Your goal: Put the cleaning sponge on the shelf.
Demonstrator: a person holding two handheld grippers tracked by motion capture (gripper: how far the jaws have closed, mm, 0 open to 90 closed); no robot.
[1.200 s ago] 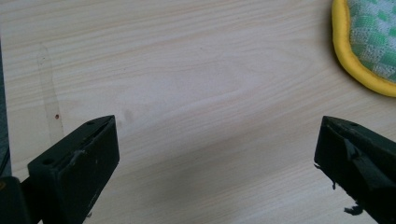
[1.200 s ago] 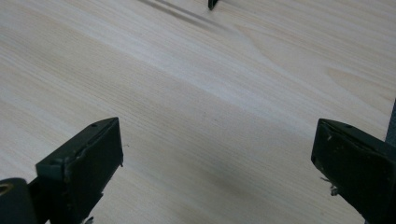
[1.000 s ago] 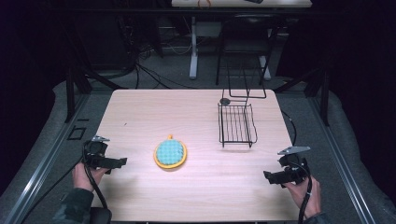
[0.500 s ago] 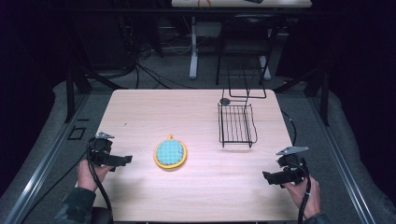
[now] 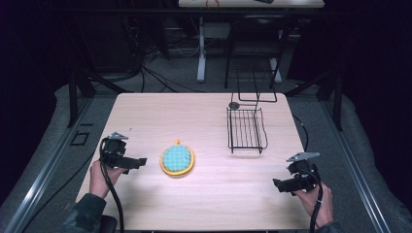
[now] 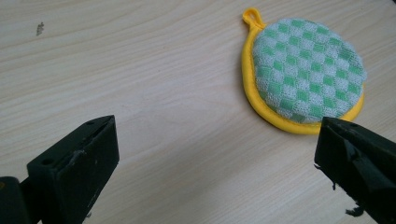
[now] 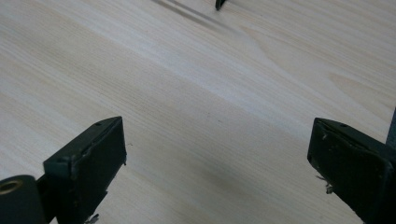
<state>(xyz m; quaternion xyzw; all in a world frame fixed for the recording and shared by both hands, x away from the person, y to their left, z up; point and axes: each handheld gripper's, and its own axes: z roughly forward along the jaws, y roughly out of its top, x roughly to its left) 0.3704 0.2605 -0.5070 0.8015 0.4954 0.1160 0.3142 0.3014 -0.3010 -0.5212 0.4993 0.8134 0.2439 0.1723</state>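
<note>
Round green-checked pot holder (image 5: 177, 159) lies flat at table (image 5: 194, 111) centre-left, at 3 o'clock just beside the wide-open left gripper (image 5: 138, 161); right gripper (image 5: 278, 184) equally wide, empty; likely light, soft, floppy — pinch the yellow rim or its 12 o'clock loop.

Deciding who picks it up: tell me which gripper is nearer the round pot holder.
Left. The left gripper sits just beside the pot holder; the right gripper is far across the table.

No readable text, labels or numbers anywhere
</note>
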